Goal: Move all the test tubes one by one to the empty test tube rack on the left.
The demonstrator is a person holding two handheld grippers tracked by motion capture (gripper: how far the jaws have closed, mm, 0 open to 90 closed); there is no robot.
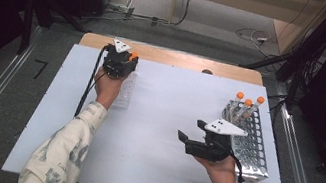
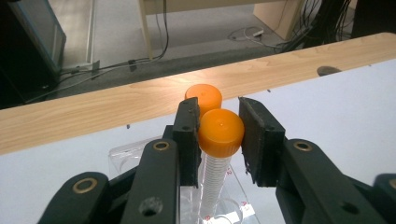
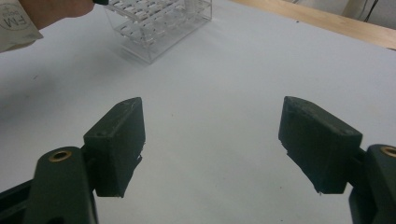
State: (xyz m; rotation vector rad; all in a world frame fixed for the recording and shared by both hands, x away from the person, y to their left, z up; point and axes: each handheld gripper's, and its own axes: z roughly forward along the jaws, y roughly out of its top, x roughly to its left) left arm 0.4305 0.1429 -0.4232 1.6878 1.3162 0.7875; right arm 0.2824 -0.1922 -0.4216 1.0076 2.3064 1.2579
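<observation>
A white sheet is covering the bench (image 1: 153, 135), leaving a wooden strip showing along its far edge, with grey floor and loose cables lying beyond. The left claw (image 2: 218, 140) is standing over a clear rack (image 1: 125, 92), its jaws slightly apart around an orange-capped tube (image 2: 219, 140), touching on one side. The right claw (image 3: 212, 149) is gaping wide, gripping nothing, near a metal rack (image 1: 253, 143).

Black two-jaw claws (image 1: 183, 137) with brass rivets, grey triangular plates, black cables; cream patterned sleeves (image 1: 64, 148).
</observation>
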